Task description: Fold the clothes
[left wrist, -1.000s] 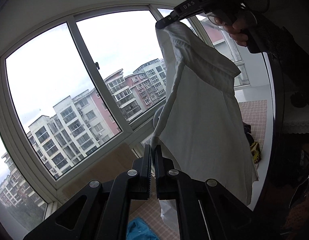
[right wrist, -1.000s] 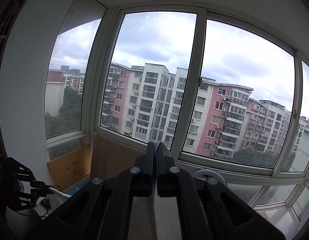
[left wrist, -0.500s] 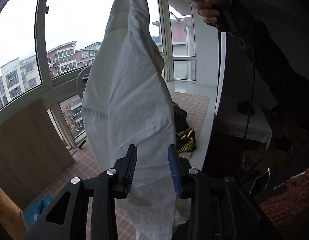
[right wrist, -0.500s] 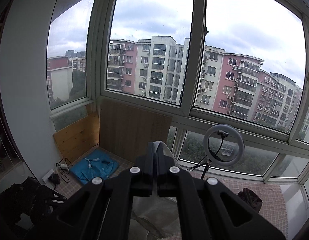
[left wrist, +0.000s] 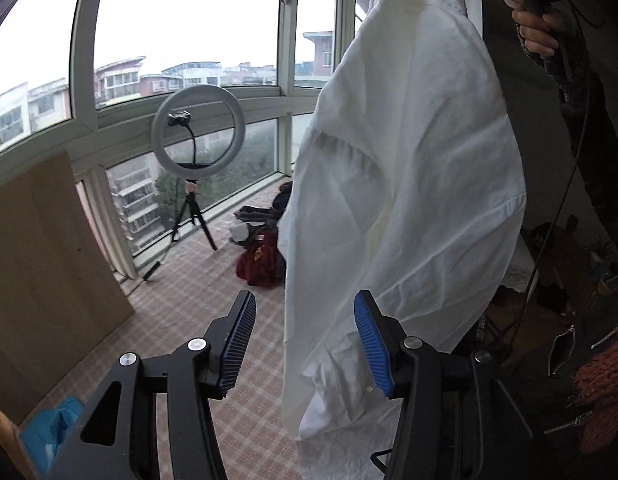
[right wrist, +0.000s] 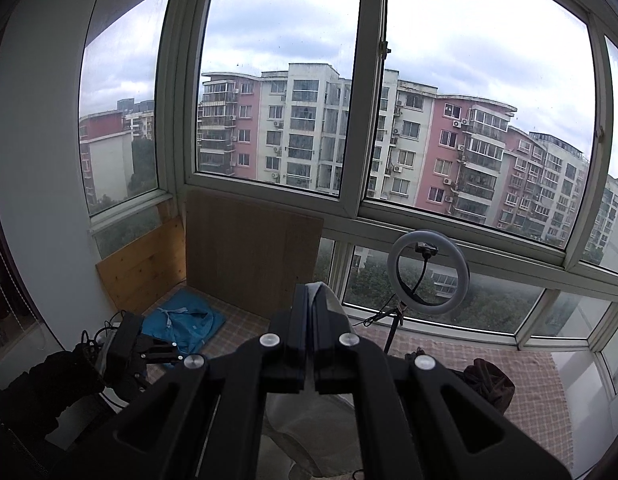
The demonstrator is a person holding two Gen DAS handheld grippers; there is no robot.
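Garments number three: one white shirt point(left wrist: 409, 184) clamped in the right gripper point(right wrist: 311, 300), beside the ring light point(left wrist: 199, 132); left gripper point(left wrist: 305, 340) wide, empty; blue garment point(right wrist: 181, 320), dark red one point(left wrist: 261, 262) floored.

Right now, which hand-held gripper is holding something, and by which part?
The right hand-held gripper is shut on the white shirt at its top edge; the exact part is unclear. The left hand-held gripper is open, holding nothing.

A white garment point(left wrist: 409, 184) hangs lengthwise in the air, held up by its top end, clear of the floor. Its cloth is thin and creased, with a gathered seam across the upper part. The lower end bunches into crumpled folds, and one loose flap drapes to the side.
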